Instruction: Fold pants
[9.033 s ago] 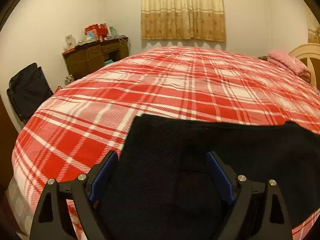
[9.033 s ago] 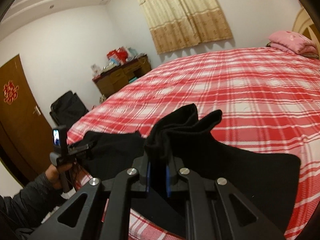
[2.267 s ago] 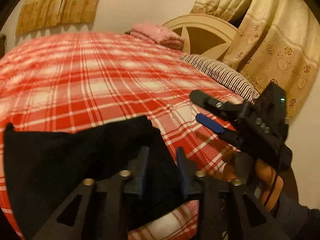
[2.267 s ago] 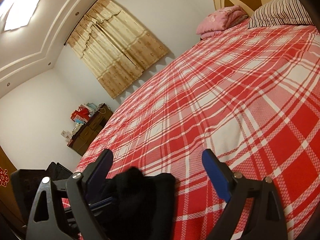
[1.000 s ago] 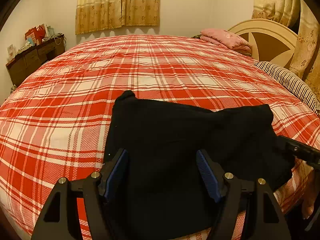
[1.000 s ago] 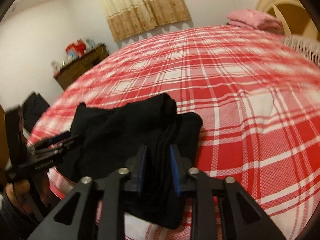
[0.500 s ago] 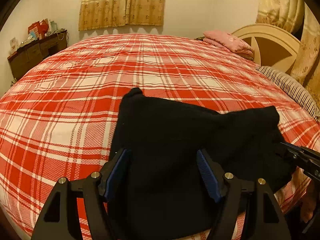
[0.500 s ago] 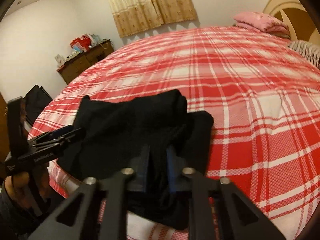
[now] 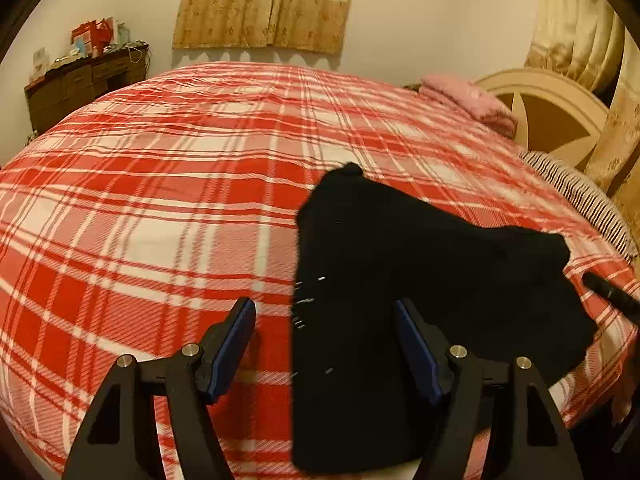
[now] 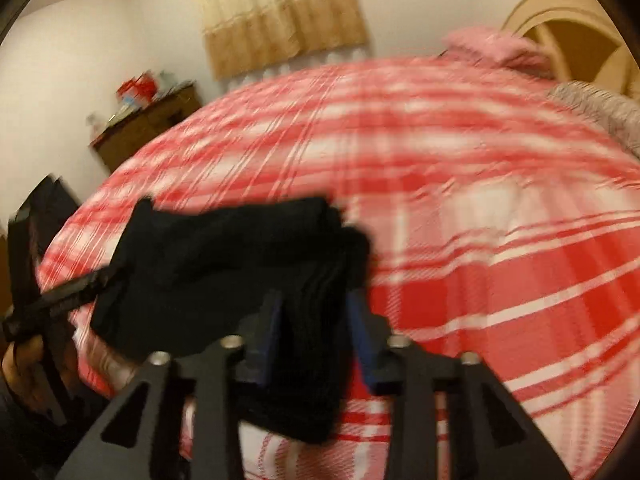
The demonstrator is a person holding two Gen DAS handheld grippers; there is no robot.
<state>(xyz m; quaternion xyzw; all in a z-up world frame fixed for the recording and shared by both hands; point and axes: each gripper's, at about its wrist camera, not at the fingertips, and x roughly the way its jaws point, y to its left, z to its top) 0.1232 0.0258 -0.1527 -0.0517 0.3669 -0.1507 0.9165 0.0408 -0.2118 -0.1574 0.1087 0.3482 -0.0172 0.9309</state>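
Observation:
Black pants point(image 9: 420, 264) lie folded in a thick bundle near the front edge of a red plaid bed point(image 9: 180, 184). My left gripper point(image 9: 324, 344) is open and straddles the bundle's left edge, its left finger over the bedspread and its right finger over the cloth. My right gripper point(image 10: 316, 320) is at the bundle's right end point(image 10: 224, 248). Its jaws are opening, and a thick fold of the pants sits between the blue pads point(image 10: 272, 320). The view there is blurred. The left gripper's finger point(image 10: 80, 284) shows at the bundle's far side, held by a hand.
A pink folded blanket point(image 9: 468, 100), a cream headboard point(image 9: 560, 108) and a striped pillow point(image 9: 576, 192) are at the bed's right end. A dark dresser point(image 9: 84, 80) stands at the back left wall, under curtains. A black bag point(image 10: 48, 200) sits by the left wall.
My left gripper has slid left, from over the middle of the pants to their left edge. My right gripper squeezed narrow on the fold, then spread wider again.

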